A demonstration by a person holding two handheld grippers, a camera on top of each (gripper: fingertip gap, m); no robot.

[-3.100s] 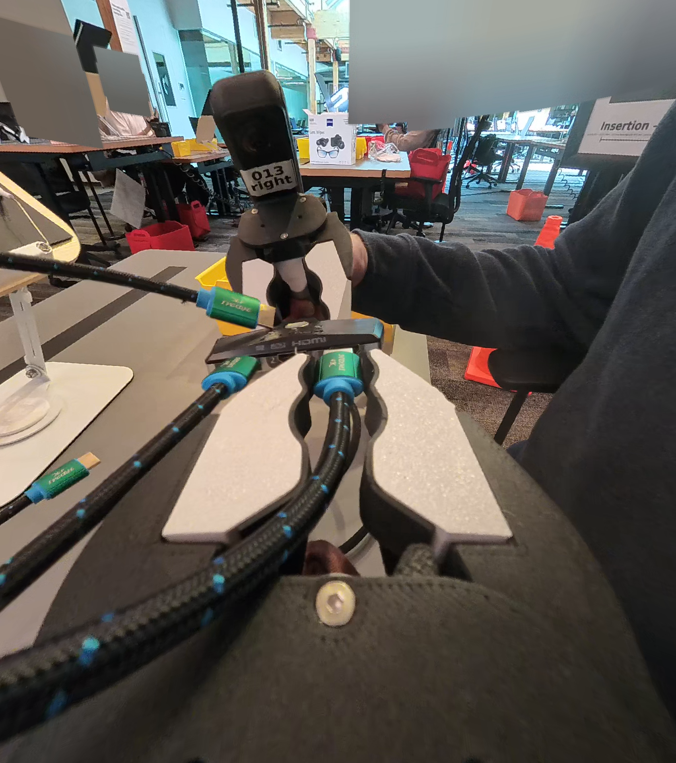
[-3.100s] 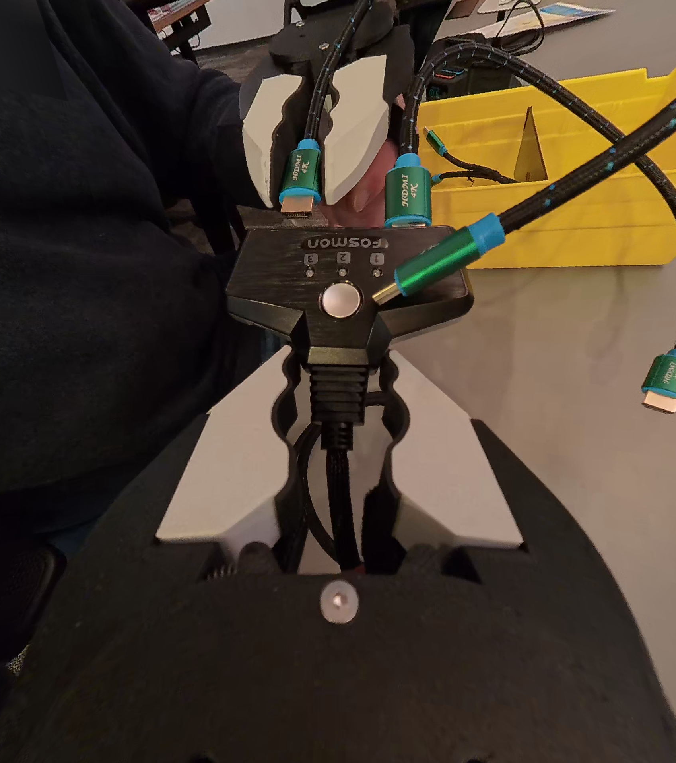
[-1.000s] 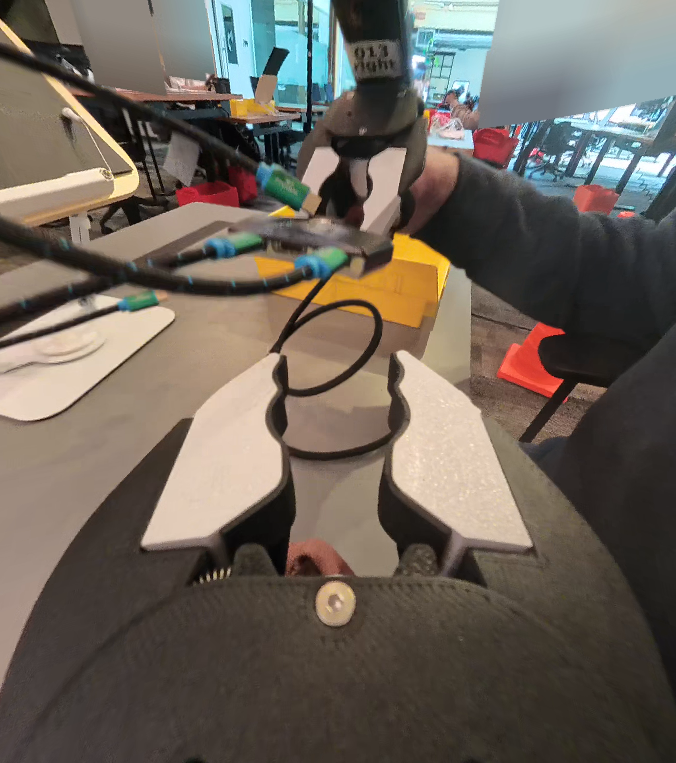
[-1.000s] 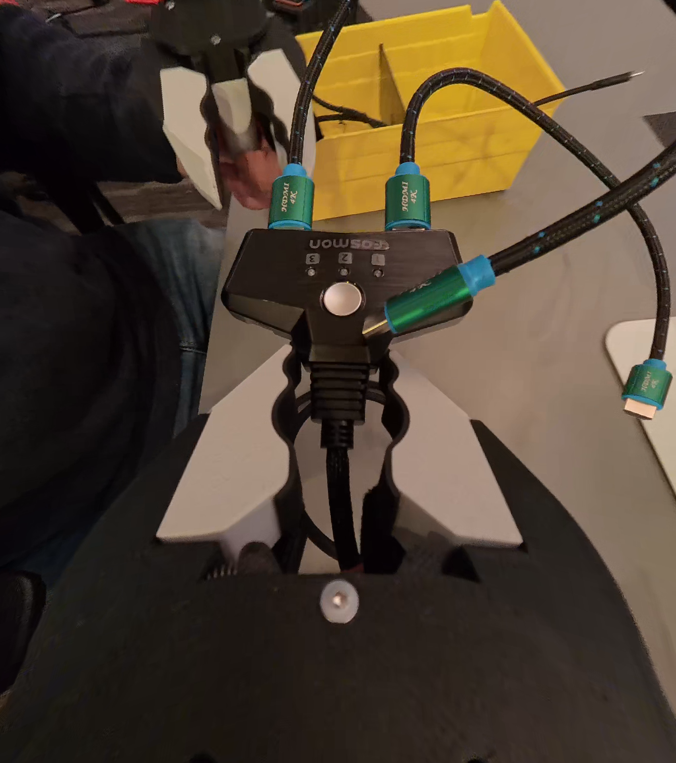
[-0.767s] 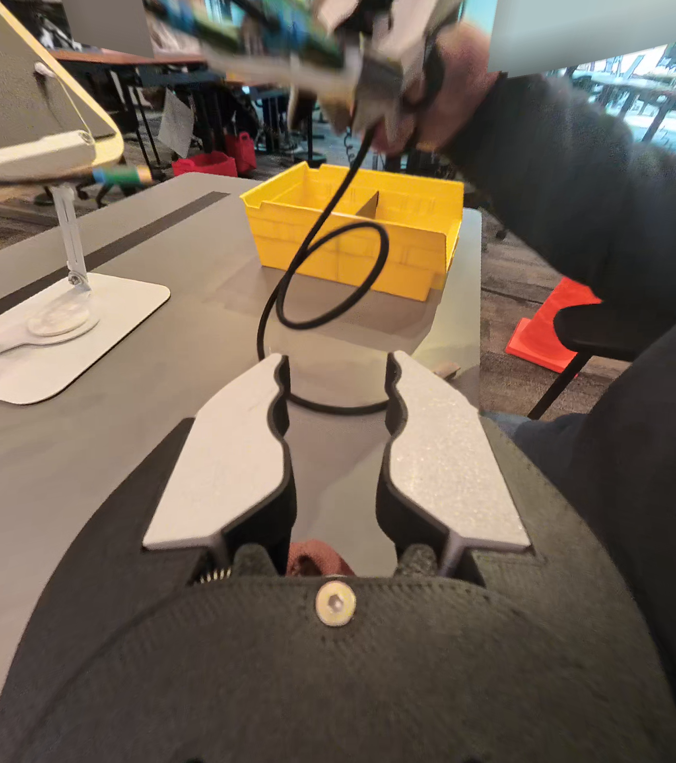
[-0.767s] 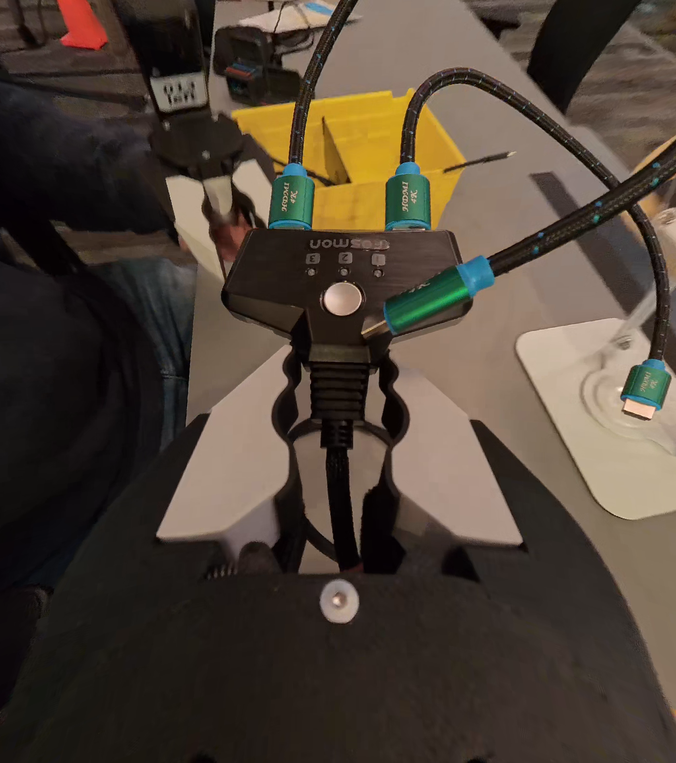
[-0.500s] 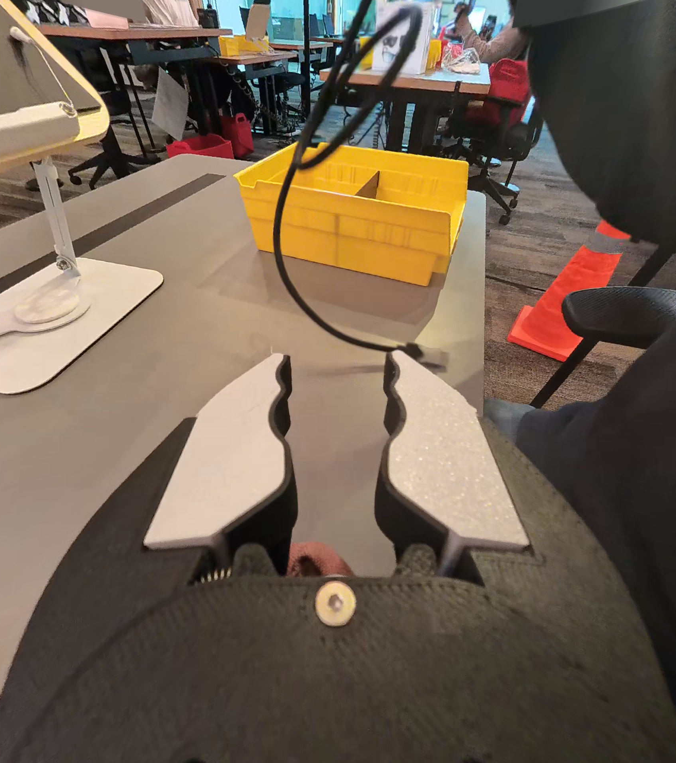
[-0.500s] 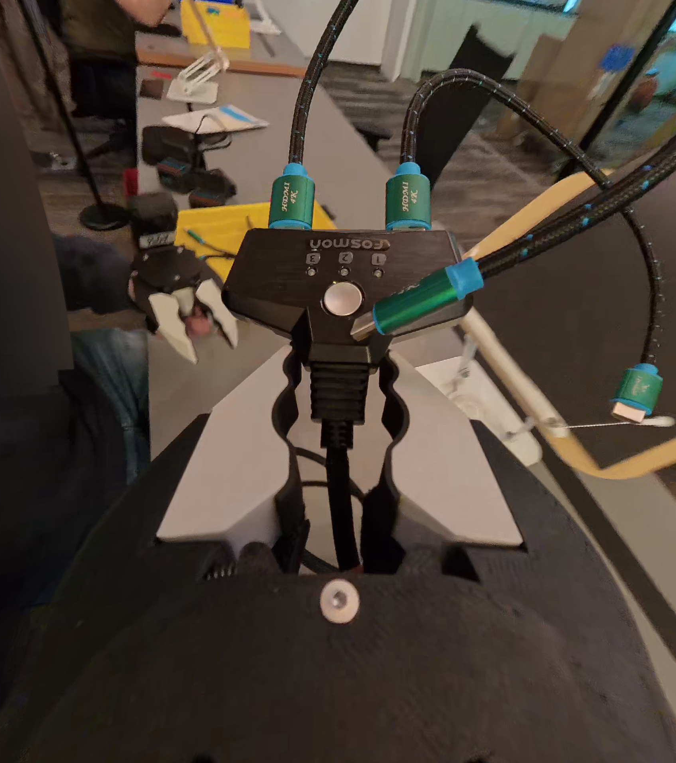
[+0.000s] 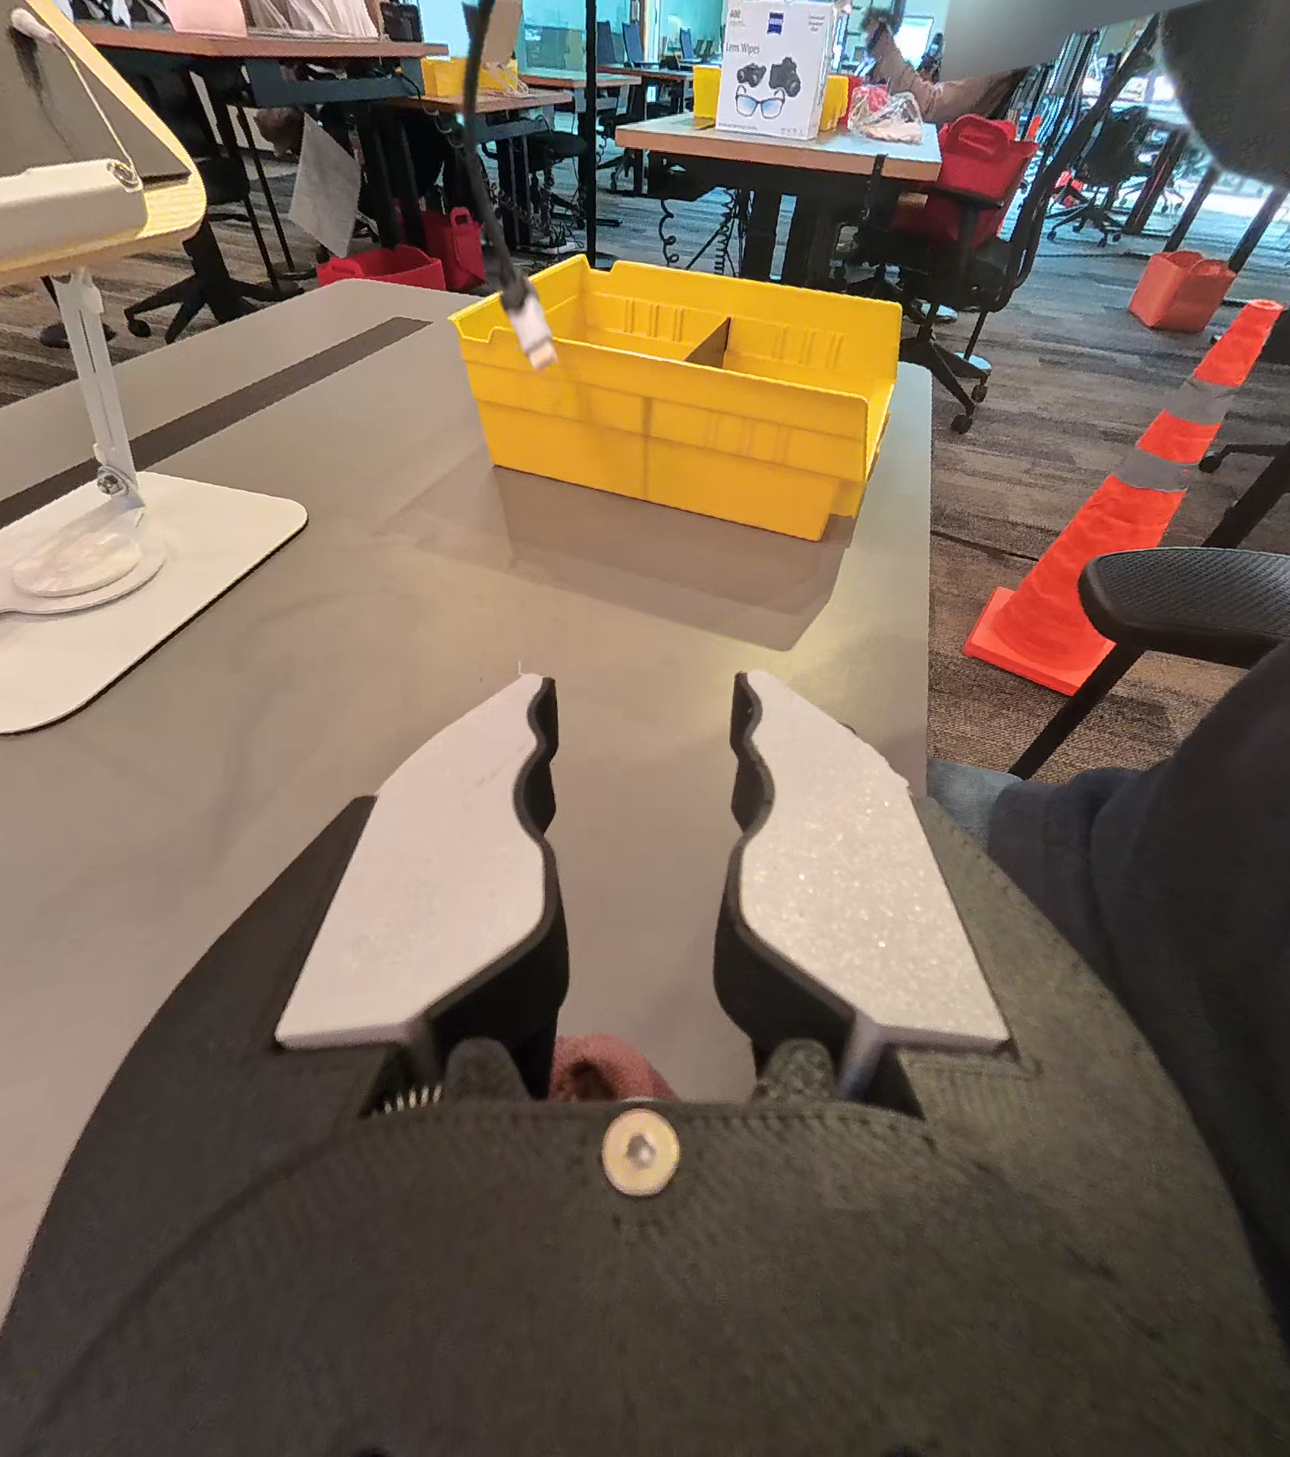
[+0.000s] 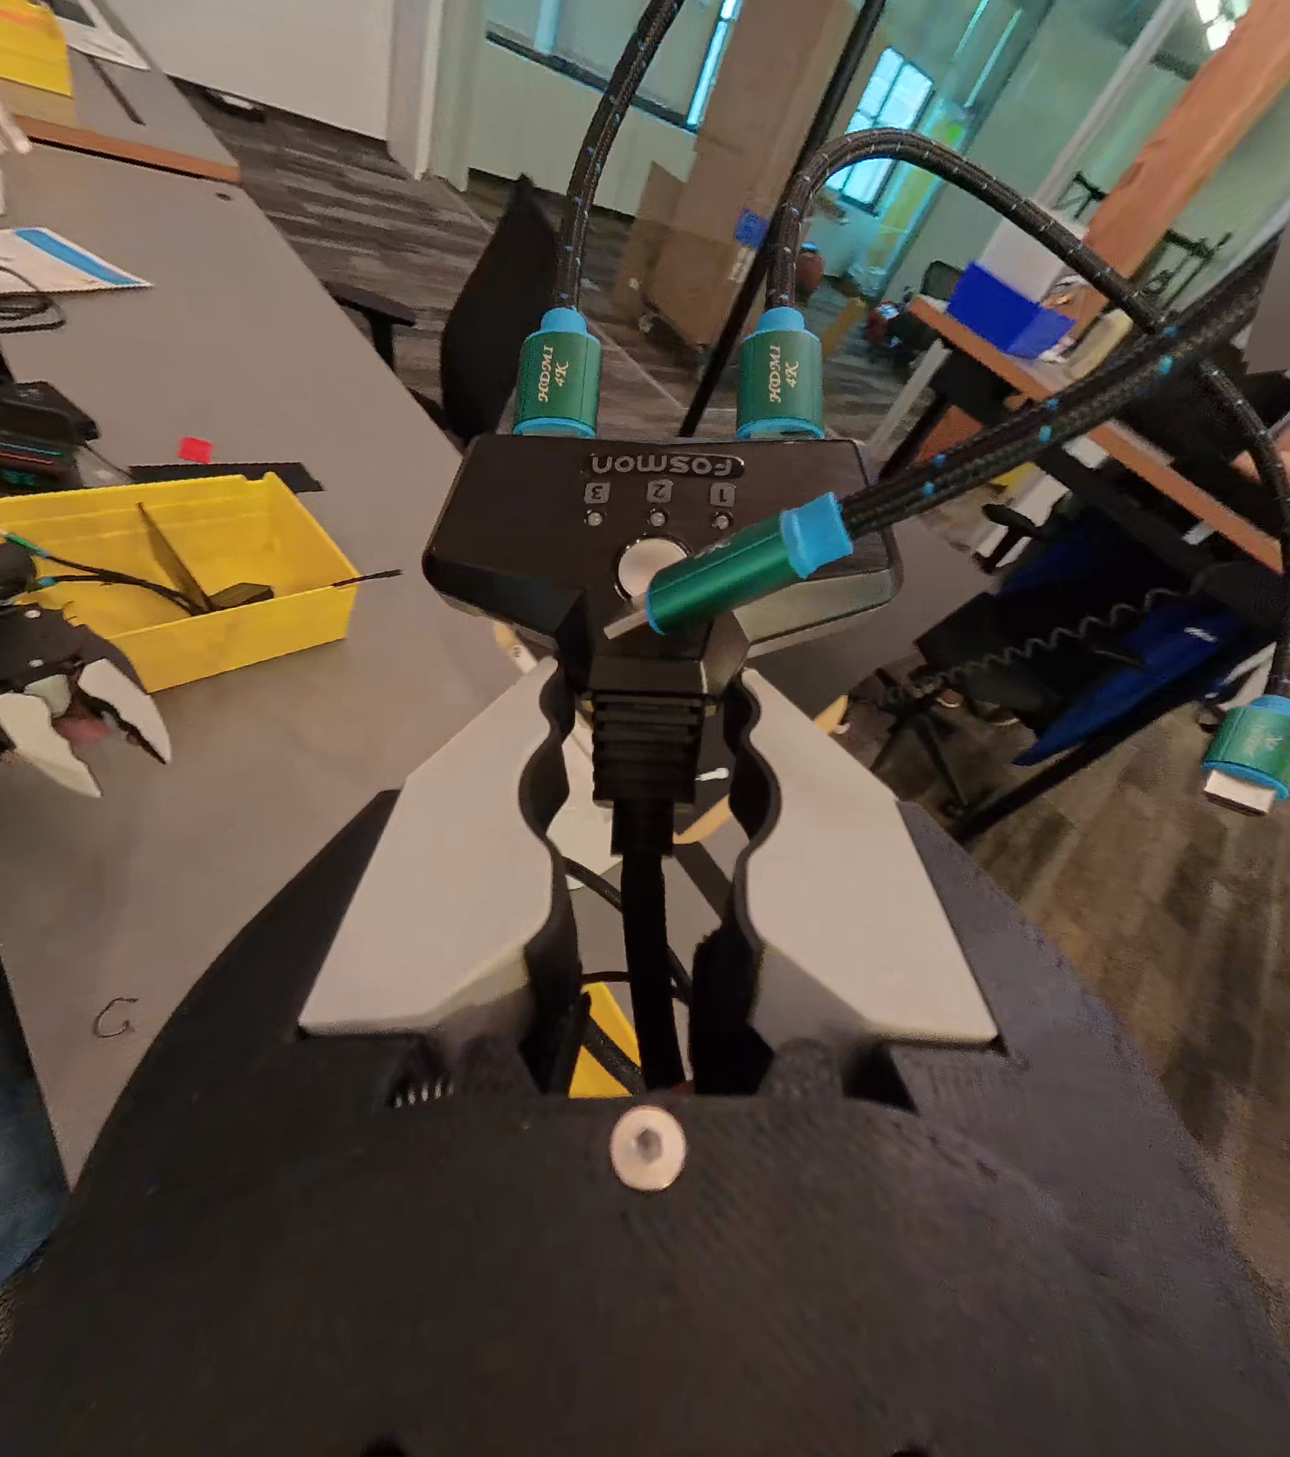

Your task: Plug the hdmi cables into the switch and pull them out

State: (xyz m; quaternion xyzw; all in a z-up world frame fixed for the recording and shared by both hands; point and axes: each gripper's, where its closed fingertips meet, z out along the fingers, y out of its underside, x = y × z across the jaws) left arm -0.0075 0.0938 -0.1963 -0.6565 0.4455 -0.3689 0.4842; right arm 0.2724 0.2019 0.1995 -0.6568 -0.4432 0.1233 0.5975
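My right gripper (image 10: 646,694) is shut on the ribbed neck of the black HDMI switch (image 10: 531,512) and holds it high above the table. Two green HDMI plugs (image 10: 557,377) (image 10: 780,378) sit in its far ports. A third green plug (image 10: 736,571) lies loose across the switch's top. A fourth plug (image 10: 1253,753) dangles free at the right. My left gripper (image 9: 638,694) is open and empty, low over the grey table (image 9: 389,709); it also shows in the right wrist view (image 10: 110,757). A thin black cable with a small silver plug (image 9: 531,331) hangs in front of it.
A yellow divided bin (image 9: 673,402) stands at the table's far edge; in the right wrist view it (image 10: 177,568) holds thin cables. A white stand base (image 9: 74,599) sits at the left. An orange cone (image 9: 1115,512) and a chair (image 9: 1217,599) are on the floor to the right. There is about 50 centimeters between the tips of the two grippers. My left tips are roughly 35 centimeters from the white stand base (image 9: 74,599).
My right gripper has lifted and tilted the switch with its cables further up and away. The thin cable has risen so its plug now hangs by the bin. My left gripper stays open.
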